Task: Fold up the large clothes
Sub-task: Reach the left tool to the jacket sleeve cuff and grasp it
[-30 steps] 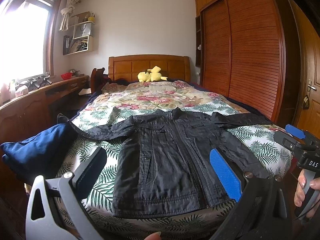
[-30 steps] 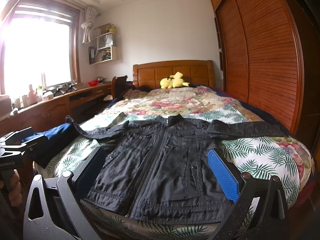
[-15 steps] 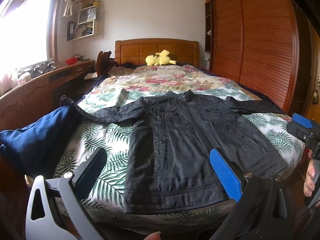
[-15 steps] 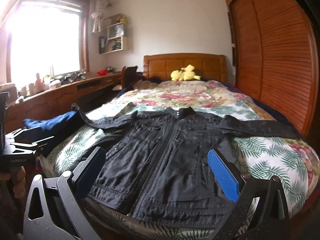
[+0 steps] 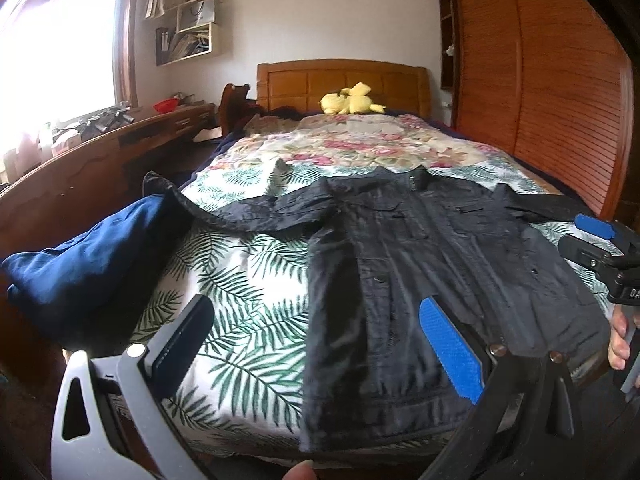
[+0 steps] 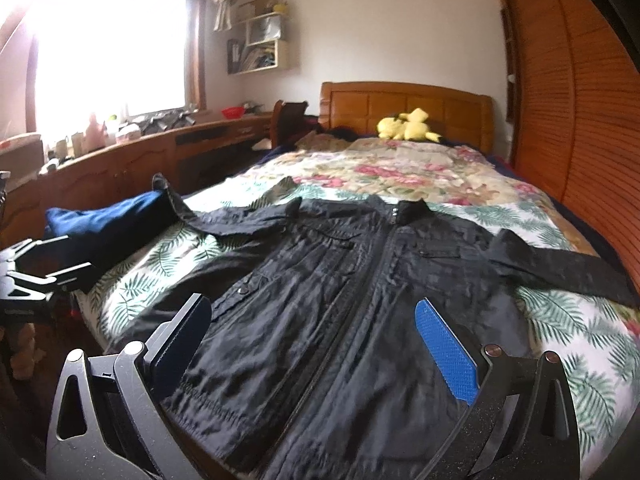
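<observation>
A black zip-up jacket (image 5: 432, 264) (image 6: 352, 292) lies face up and spread flat on the foot of the bed, both sleeves stretched out sideways. Its left sleeve (image 5: 224, 212) reaches over a blue bundle. My left gripper (image 5: 316, 324) hovers open above the jacket's bottom-left hem, nothing between its fingers. Above the jacket's lower front, my right gripper (image 6: 312, 324) is open too and holds nothing. At the right edge of the left wrist view the right gripper (image 5: 600, 240) shows, held by a hand (image 5: 618, 344).
The bed (image 5: 256, 280) has a palm-leaf and floral cover. A folded dark blue cloth (image 5: 88, 264) lies at its left edge. A yellow plush toy (image 5: 352, 100) sits by the wooden headboard. A wooden desk (image 6: 132, 160) runs along the left, a louvred wardrobe (image 5: 540, 80) along the right.
Both grippers have moved closer to the bed and lower over the jacket. The left view has shifted left towards the hem corner. The jacket has not moved.
</observation>
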Demonstrator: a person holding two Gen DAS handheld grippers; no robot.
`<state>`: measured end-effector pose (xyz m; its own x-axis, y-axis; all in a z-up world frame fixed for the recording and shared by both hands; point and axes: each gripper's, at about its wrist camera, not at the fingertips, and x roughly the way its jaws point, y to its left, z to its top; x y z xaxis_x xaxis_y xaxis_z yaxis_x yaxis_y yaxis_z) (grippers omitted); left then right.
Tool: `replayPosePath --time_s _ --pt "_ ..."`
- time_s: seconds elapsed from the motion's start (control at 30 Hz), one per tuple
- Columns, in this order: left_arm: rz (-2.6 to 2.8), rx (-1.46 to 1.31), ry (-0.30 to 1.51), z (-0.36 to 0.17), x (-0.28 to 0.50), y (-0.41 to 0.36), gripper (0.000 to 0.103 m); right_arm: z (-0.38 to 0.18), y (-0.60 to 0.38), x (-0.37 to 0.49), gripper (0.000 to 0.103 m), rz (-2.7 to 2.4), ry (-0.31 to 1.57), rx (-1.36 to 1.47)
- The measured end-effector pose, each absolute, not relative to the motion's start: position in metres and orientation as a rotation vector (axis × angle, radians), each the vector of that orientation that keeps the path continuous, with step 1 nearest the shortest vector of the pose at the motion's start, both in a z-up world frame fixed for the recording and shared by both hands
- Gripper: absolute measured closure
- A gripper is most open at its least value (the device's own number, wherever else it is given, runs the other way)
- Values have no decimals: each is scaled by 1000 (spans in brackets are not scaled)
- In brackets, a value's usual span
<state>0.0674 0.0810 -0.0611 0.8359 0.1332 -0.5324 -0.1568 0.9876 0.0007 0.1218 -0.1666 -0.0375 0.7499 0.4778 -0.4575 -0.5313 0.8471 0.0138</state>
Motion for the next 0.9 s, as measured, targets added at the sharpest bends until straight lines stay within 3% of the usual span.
replayPosePath --time_s 0.6,0.77,0.9 --pt "274 -59 596 -81 163 154 0 -106 -79 257 0 711 585 -119" --pt "280 -82 610 -90 196 186 0 -149 -79 274 0 706 679 -84" --pt "286 -96 642 -98 233 211 0 -147 -81 275 0 730 687 -73"
